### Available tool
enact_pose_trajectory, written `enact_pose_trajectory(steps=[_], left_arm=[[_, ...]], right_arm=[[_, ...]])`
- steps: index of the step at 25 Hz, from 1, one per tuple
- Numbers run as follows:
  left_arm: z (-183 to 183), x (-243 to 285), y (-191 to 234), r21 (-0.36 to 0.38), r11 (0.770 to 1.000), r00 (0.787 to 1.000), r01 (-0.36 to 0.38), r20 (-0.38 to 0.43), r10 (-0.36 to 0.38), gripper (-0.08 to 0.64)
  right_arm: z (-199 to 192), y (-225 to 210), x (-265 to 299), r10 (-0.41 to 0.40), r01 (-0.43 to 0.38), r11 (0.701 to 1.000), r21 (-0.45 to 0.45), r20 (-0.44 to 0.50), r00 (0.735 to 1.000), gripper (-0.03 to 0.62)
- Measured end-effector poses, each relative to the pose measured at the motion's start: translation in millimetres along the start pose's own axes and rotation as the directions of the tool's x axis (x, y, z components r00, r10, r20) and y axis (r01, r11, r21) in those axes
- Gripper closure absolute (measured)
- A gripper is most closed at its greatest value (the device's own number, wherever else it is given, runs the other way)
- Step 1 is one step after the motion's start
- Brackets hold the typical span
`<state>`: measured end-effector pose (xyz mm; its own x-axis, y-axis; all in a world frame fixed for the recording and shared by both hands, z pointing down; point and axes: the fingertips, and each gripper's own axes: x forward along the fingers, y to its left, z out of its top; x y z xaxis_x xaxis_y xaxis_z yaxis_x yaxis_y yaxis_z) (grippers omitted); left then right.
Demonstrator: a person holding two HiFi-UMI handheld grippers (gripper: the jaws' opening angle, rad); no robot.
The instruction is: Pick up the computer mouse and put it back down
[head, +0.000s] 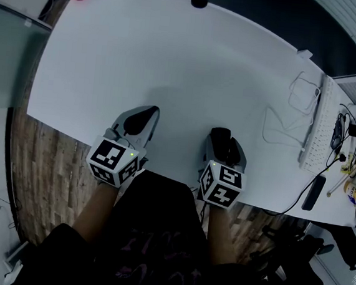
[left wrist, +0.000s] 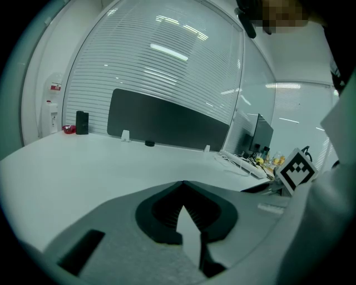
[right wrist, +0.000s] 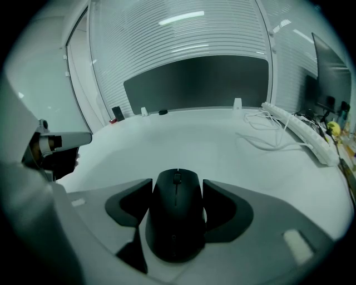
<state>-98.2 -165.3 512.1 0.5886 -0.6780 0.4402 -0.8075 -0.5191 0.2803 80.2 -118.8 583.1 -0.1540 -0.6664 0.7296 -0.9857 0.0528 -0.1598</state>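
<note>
Right tool (right wrist: 177, 186) clasps mouse (right wrist: 174, 222) near table (right wrist: 211, 139) front edge.

I can read no words or numbers; my left gripper (head: 143, 113) and right gripper (head: 220, 135), near six o'clock, bear only wordless square markers (head: 221, 184).

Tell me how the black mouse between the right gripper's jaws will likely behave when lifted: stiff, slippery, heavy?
The mouse looks like a rigid shell, so it should keep its shape. Its smooth, rounded sides could slip between the pads of the right gripper unless squeezed firmly. No cable shows, so it is probably light.
</note>
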Motion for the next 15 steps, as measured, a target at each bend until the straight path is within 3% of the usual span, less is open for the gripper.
enact_pose_trajectory(steps=[15], left_arm=[[5.5, -7.6, -2.7, 0.008, 1.000, 1.000, -0.012, 0.018, 0.012, 0.563]], right_arm=[[6.2, 4.2, -5.7, 0.029, -0.028, 0.999, -0.015, 0.019, 0.999, 0.284]])
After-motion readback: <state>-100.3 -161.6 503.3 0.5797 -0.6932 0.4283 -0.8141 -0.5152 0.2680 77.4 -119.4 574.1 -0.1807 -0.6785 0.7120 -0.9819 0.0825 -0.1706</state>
